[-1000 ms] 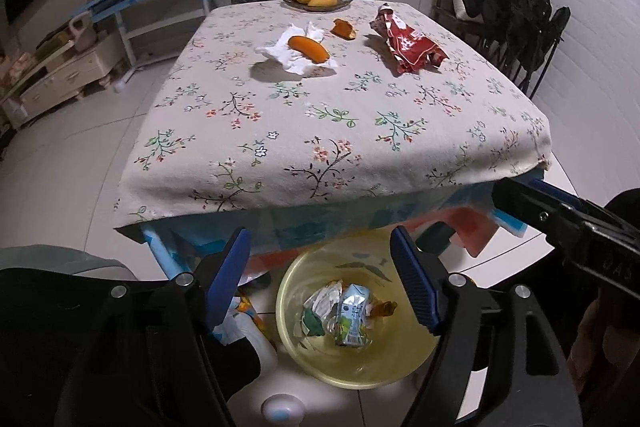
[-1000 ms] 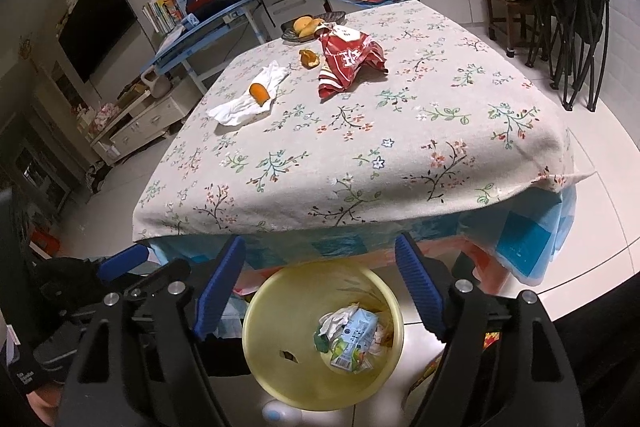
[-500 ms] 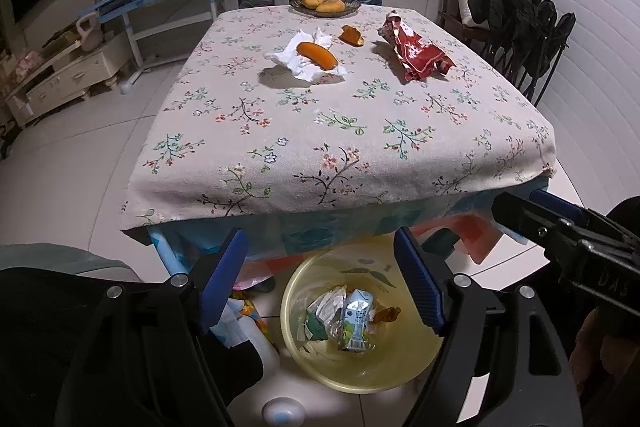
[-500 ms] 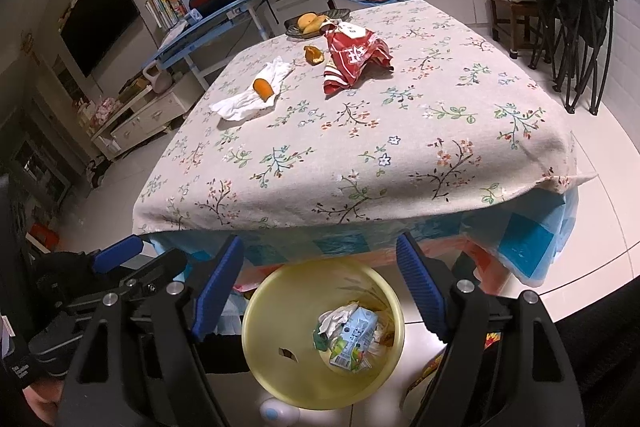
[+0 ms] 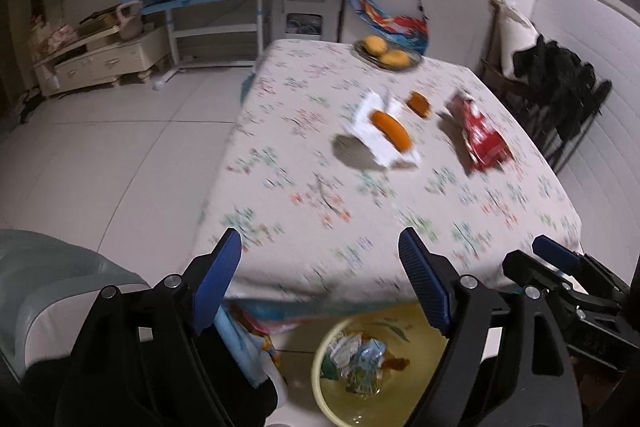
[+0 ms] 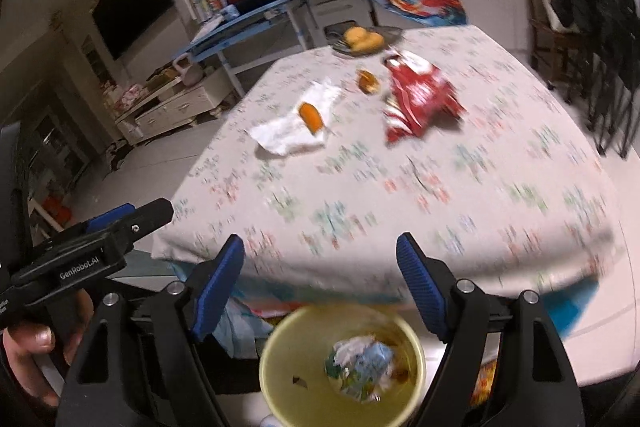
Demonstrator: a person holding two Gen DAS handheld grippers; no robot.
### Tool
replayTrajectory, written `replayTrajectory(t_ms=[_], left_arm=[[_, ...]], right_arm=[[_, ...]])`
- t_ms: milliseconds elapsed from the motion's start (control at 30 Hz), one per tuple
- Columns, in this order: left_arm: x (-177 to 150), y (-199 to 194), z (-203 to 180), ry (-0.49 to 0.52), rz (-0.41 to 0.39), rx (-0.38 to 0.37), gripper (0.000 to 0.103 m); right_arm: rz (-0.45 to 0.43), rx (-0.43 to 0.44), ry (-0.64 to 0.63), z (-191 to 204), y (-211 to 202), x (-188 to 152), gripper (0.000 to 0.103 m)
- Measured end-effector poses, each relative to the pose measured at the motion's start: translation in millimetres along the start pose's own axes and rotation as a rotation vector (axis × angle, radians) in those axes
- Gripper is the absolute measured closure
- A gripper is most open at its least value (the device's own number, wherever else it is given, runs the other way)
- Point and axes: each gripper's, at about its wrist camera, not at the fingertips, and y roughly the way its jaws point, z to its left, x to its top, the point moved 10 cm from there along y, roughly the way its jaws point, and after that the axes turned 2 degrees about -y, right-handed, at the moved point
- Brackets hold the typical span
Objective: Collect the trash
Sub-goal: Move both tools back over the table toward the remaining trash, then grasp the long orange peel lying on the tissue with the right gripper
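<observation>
Trash remains toward the table's (image 5: 280, 163) far edge: red wrapper (image 5: 478, 135), white napkin (image 5: 374, 135). Both grippers, left (image 5: 320, 263) and right (image 6: 320, 263), gape wide and empty above the yellow bin (image 6: 280, 359), probably ready for another reach.

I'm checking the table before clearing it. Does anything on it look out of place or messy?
Yes. A crumpled red snack wrapper lies on the tablecloth, and an orange piece of food sits on a rumpled white napkin, with a smaller scrap beside it. The yellow bin below already holds trash.
</observation>
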Motion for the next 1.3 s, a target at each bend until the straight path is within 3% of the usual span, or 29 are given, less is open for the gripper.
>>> replayTrajectory(t_ms=[233,433,800,933,1300], left_arm=[[14,16,17,-0.1,0.013,0.007,0.025],[11,24,17,-0.119,0.034,0.002,0.025],[8,36,19,-0.15,0.072,-0.016,0.024],[10,39,18,-0.15,0.079,-0.019,0.023],[21,55,7,-0.142,0.088,-0.019,0.023]], right_arm=[[0.025,0.002,-0.109,18,47,49,0.048],[0.074,-0.037,-0.182,20,100,77,0.055],[0.175,-0.096,-0.242,6,156,82,0.069],[0.186,-0.085,-0.253,5,160,79,0.084],[0.113,0.024,-0.157,3,111,78,0.086]])
